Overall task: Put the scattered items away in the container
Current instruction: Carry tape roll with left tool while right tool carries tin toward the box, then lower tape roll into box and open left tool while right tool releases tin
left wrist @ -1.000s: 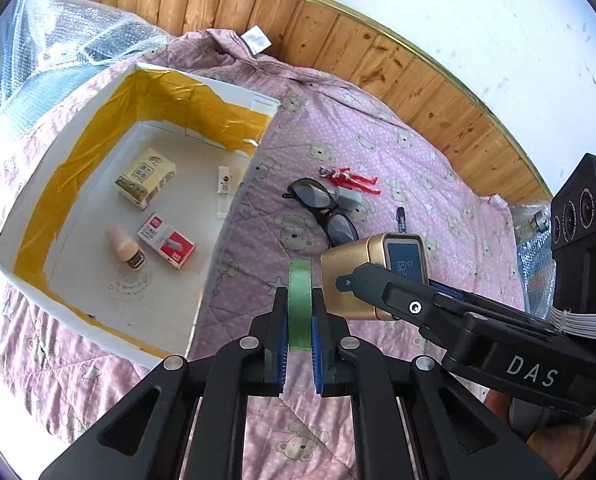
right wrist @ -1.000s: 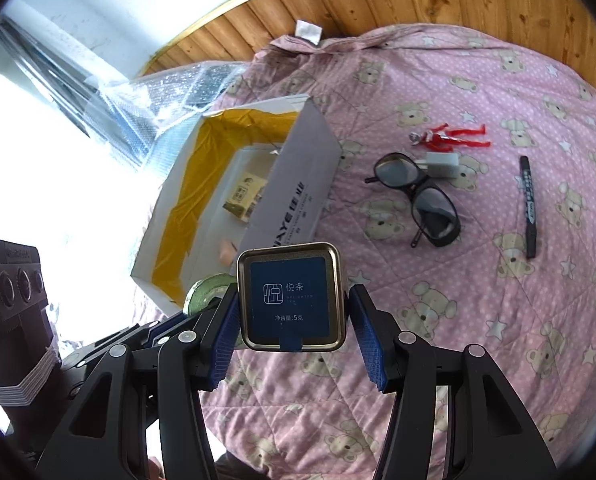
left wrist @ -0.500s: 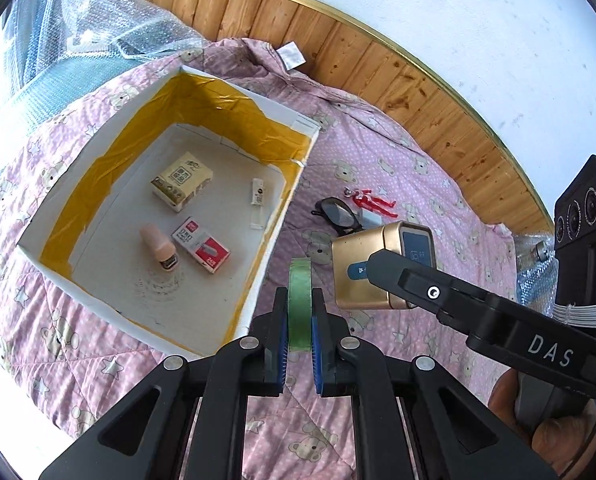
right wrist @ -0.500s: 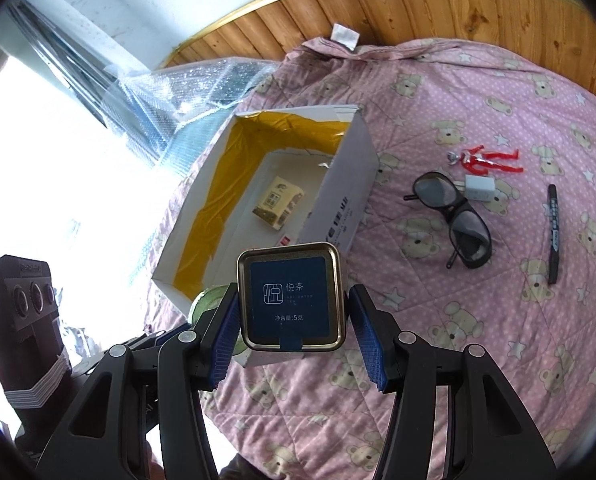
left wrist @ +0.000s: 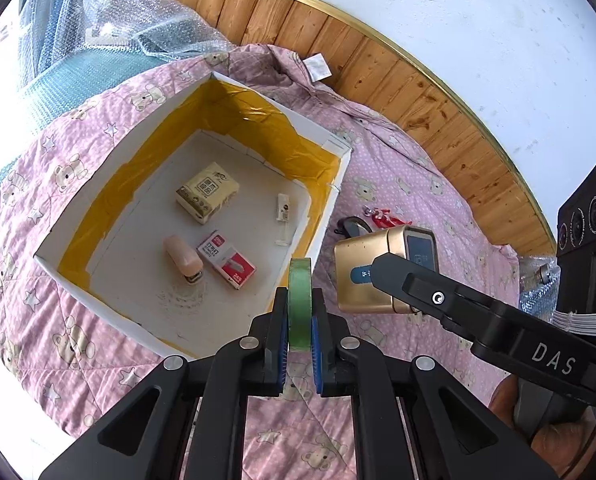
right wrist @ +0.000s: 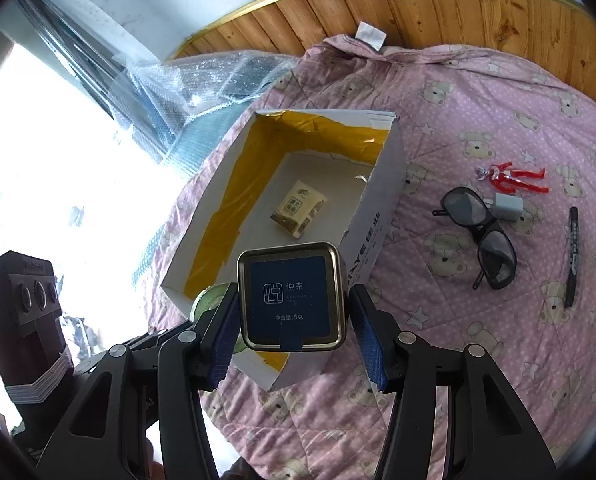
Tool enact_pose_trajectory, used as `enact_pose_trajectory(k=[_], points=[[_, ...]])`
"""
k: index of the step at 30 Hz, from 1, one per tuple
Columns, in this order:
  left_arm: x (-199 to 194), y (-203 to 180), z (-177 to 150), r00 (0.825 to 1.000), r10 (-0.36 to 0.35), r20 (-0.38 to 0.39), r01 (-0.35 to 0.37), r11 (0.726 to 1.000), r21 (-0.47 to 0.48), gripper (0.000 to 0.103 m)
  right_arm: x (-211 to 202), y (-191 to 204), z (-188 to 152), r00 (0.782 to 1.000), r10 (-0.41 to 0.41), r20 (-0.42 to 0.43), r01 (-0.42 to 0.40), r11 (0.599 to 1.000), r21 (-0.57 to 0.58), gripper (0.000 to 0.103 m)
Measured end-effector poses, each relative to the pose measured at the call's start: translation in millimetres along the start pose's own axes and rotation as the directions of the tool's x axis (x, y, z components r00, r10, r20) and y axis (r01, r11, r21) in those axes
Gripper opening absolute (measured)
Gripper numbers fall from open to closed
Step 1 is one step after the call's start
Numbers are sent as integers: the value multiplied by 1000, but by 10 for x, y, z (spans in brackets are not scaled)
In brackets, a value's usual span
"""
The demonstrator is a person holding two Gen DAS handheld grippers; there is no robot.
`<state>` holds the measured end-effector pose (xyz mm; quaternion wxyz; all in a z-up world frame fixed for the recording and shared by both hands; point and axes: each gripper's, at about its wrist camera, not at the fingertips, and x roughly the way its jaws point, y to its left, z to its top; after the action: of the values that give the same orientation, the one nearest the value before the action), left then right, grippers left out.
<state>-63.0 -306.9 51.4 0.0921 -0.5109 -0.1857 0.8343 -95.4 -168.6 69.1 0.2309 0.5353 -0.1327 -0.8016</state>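
A green roll of tape (left wrist: 299, 300) is clamped edge-on by the left gripper (left wrist: 299, 344), held above the near rim of the white cardboard box with yellow-taped walls (left wrist: 110, 168), presumably for dropping in. A gold square tea tin (right wrist: 292, 300) is gripped by the right gripper (right wrist: 292, 332) just beside that box.

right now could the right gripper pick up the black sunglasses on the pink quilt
Probably not yet. The right gripper is already shut on the gold square tea tin, so its jaws are full. The black sunglasses lie uncovered on the pink quilt; the tin would have to go first.
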Motion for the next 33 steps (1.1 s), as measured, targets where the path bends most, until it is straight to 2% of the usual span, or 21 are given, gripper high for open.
enact_pose_trajectory(k=[16,33], points=[[184,277,247,1000,24,-14,-25,998,-56,10,232,95,307,1000,1,-12,-2,1000,-26,56],[438,650,585,996,79,-32,-83,988,-134,10,710,138,619,997,2,-71,-6,998,-55,56]])
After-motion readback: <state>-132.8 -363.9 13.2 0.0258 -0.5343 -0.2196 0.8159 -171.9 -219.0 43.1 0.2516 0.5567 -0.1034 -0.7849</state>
